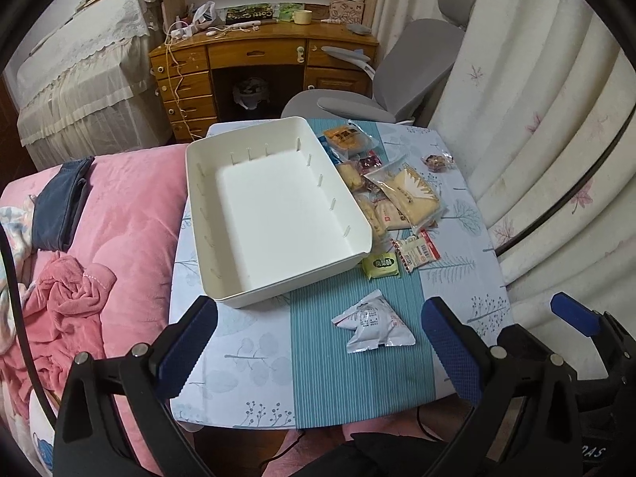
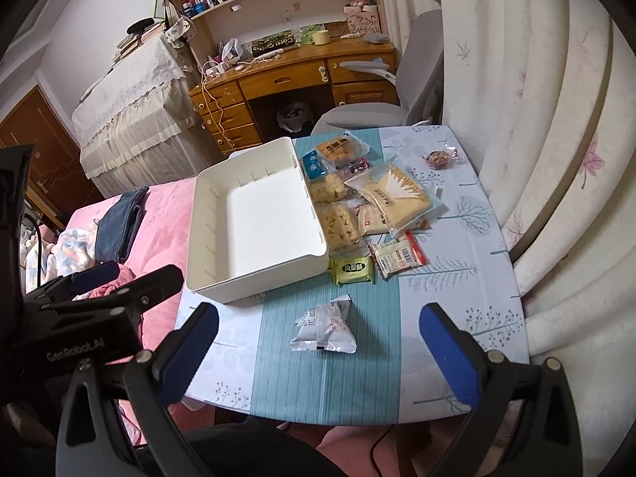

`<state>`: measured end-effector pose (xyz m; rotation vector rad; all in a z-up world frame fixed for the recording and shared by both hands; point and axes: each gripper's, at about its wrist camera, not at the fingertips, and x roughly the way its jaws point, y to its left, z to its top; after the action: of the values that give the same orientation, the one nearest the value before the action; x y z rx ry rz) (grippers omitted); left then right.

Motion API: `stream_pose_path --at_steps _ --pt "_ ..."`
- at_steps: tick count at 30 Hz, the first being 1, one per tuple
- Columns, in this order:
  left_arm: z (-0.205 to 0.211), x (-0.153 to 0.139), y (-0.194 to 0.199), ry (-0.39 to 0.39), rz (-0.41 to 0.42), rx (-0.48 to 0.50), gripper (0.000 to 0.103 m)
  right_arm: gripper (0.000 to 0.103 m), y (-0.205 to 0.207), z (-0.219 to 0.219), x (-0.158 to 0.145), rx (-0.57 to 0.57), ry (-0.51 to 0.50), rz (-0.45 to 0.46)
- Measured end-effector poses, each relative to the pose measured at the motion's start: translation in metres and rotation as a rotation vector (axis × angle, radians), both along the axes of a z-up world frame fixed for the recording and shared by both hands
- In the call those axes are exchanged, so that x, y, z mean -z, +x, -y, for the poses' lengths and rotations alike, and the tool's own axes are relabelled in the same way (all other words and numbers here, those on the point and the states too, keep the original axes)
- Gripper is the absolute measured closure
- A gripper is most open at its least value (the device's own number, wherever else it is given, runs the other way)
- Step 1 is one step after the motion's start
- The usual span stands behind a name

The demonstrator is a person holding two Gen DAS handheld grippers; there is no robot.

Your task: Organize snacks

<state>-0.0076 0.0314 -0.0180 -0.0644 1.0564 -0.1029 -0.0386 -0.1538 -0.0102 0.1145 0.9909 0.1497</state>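
An empty white bin stands on the small table's left half. To its right lies a pile of snack packets: a large yellow cracker bag, an orange packet, a green packet and a red-edged packet. A silver-white pouch lies alone near the front. My left gripper hangs open over the front edge, holding nothing. My right gripper is open too, with the pouch just ahead between its fingers.
A small wrapped sweet sits at the table's far right. A pink bed borders the table on the left, a curtain on the right. A grey chair and wooden desk stand behind.
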Motion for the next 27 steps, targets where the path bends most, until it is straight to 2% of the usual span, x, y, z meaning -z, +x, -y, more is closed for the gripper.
stream_pose_path --at_steps 8,13,21,27 --pt "0.015 0.007 0.003 -0.002 -0.04 -0.005 0.003 0.001 -0.005 0.015 -0.005 0.004 -0.011 0.026" --pt "0.027 0.023 0.013 -0.018 -0.119 -0.058 0.003 0.001 0.002 0.032 -0.009 -0.017 -0.019 0.031" --pt "0.054 0.064 0.018 -0.036 -0.271 -0.179 0.003 0.001 0.039 0.067 0.002 -0.116 -0.029 -0.048" --pt "0.065 0.11 0.021 -0.025 -0.38 -0.296 0.003 0.002 0.075 0.085 0.031 -0.193 -0.035 -0.111"
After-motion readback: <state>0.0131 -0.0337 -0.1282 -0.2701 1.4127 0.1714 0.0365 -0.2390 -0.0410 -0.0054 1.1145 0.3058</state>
